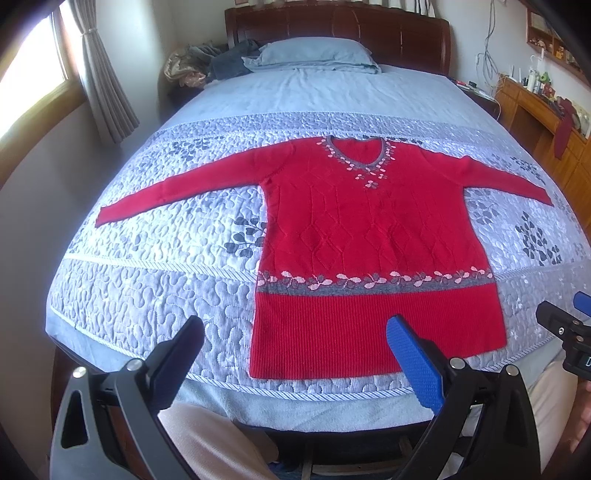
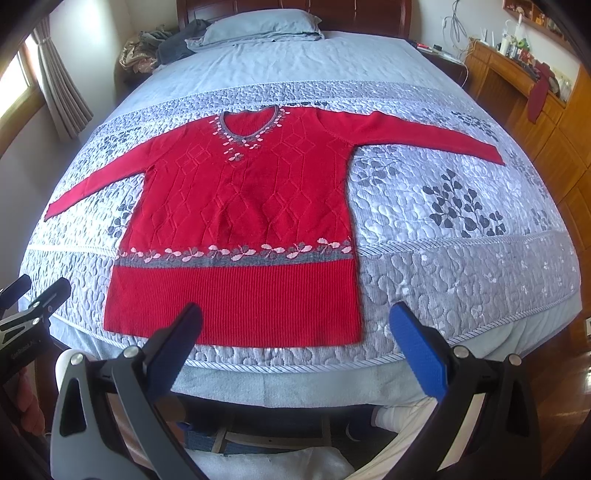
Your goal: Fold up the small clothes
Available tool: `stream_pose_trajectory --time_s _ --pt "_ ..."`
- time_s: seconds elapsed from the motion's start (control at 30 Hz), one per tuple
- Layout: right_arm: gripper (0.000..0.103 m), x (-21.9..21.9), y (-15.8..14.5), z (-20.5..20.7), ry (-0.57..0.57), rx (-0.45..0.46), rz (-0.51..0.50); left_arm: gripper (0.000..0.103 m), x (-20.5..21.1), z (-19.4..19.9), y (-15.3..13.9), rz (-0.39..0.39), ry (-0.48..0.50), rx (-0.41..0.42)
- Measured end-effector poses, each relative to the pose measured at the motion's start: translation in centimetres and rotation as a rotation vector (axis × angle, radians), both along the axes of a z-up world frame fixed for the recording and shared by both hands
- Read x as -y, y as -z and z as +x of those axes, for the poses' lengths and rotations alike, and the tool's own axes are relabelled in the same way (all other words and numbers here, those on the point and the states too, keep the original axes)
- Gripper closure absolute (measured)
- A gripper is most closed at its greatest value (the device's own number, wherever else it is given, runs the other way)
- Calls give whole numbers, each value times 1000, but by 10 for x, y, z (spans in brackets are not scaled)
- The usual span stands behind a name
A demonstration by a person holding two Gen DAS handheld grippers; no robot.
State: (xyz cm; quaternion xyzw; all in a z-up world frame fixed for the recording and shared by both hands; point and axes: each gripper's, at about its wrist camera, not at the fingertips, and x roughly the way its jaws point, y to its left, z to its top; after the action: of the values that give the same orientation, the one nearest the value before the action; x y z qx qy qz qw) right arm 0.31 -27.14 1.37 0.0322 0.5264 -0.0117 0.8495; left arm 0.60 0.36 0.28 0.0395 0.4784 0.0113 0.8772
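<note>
Bedroom with a wide bed (image 1: 332,96) filling both views, wearing a grey-blue quilted cover (image 1: 147,288) printed with dark leaf sprigs. Lying flat and face up on that cover, a red sweater (image 1: 369,229), hem just inside the near edge of the bed, V-neck pointing toward the headboard (image 1: 332,26), both sleeves stretching out sideways toward the left and right edges. Leaving a broad strip of bare quilt to the left of the body in the left wrist view, and a similar open stretch to its right in the right wrist view (image 2: 461,258); more free sheet lying beyond the collar up to the pillow (image 1: 314,51). Hovering off the near edge, the left gripper (image 1: 295,332), jaws spread wide and gripping nothing, one black finger over the quilt, the blue-padded finger (image 1: 413,362) over the ribbed hem. Hanging likewise, the right gripper (image 2: 295,321), jaws gaping and empty, straddling the sweater's near right corner. Showing below the bed edge, light trousers (image 1: 207,443) of the person. Sitting at the far left corner, a heap of dark clothes (image 1: 225,59); hanging at the left, a curtain (image 1: 99,74) beside a bright window; standing along the right wall, a wooden cabinet (image 2: 546,122) cluttered with small items.
</note>
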Motion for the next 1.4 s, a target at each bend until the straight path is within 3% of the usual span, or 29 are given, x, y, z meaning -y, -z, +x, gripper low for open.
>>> stream_pose_trajectory --time_s 1.07,1.23,1.4 --pt "3 10 13 15 -8 -19 6 4 8 15 7 19 -1 -18" --pt "3 47 12 46 -15 -19 7 4 20 45 13 21 5 -55" --pt "3 131 3 98 63 -22 12 4 62 118 1 16 17 -43"
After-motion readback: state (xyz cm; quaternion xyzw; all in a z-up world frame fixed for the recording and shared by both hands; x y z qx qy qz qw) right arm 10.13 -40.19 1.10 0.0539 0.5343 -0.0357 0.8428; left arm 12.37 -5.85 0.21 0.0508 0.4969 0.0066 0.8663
